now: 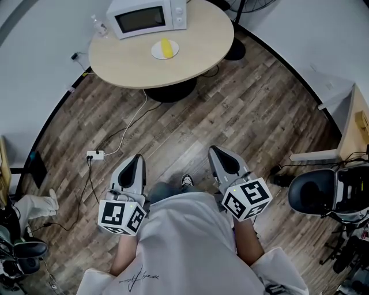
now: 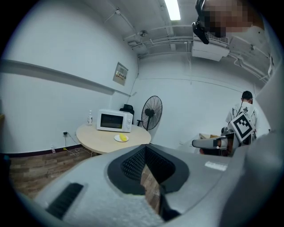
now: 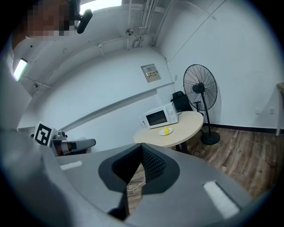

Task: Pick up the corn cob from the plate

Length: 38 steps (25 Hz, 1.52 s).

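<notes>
A yellow corn cob (image 1: 166, 48) lies on a small white plate (image 1: 156, 53) on a round wooden table (image 1: 132, 60) at the far side of the room. In the left gripper view the corn cob (image 2: 123, 138) is small and distant, and the right gripper view shows the corn cob (image 3: 166, 130) the same way. Both grippers are held at waist height over the wood floor, far short of the table. My left gripper (image 1: 137, 157) is shut with nothing in it. My right gripper (image 1: 214, 149) is shut and empty too.
A white microwave (image 1: 148, 17) and a clear bottle (image 1: 99, 26) stand on the table behind the plate. A standing fan (image 3: 199, 91) is beside the table. A power strip (image 1: 95, 155) and cables lie on the floor at left. A black chair (image 1: 314, 193) and a desk (image 1: 353, 135) are at right.
</notes>
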Each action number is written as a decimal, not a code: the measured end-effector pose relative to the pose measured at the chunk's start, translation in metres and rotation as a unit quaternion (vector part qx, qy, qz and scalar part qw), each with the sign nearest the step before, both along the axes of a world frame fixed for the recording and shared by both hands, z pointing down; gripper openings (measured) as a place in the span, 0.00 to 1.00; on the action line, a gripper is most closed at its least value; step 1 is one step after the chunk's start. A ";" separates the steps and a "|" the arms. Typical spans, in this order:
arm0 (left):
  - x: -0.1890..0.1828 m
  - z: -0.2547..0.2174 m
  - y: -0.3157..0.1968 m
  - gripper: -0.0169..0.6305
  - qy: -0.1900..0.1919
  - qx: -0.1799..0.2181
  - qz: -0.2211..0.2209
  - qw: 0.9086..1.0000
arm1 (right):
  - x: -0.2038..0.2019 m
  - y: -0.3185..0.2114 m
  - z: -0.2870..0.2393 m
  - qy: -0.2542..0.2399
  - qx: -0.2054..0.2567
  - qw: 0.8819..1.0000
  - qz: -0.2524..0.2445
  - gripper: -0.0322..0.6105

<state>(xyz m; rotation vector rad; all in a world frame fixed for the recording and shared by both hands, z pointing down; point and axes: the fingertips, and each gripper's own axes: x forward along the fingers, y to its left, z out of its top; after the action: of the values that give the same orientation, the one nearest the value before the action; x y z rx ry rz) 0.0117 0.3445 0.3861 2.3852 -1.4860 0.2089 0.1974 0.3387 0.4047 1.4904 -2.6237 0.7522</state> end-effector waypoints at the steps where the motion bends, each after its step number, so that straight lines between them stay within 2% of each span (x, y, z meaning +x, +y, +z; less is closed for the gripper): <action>1: 0.002 0.001 -0.004 0.02 -0.001 -0.002 -0.001 1.000 | 0.002 -0.004 0.002 0.002 -0.002 1.000 0.001 0.07; 6: 0.009 0.001 -0.029 0.02 -0.008 0.000 0.001 1.000 | 0.006 -0.023 0.008 0.004 -0.011 1.000 0.004 0.07; 14: 0.012 0.005 -0.082 0.02 0.003 0.012 0.012 1.000 | -0.001 -0.063 0.026 0.012 -0.027 1.000 0.003 0.07; 19: 0.001 0.003 -0.135 0.01 0.020 0.007 0.020 1.000 | -0.013 -0.114 0.018 0.019 -0.018 1.000 0.005 0.06; 29: -0.029 -0.003 -0.246 0.01 0.022 -0.006 0.041 0.999 | -0.051 -0.221 0.005 0.022 -0.023 0.999 0.012 0.07; 38: -0.051 -0.024 -0.356 0.01 0.038 0.009 0.073 0.997 | -0.088 -0.322 -0.018 0.035 -0.023 0.999 0.021 0.07</action>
<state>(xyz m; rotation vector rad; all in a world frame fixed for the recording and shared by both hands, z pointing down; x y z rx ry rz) -0.0398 -0.0114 0.3623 2.4890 -1.2857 0.1383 0.1098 0.0168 0.3872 1.5353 -2.5146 0.7439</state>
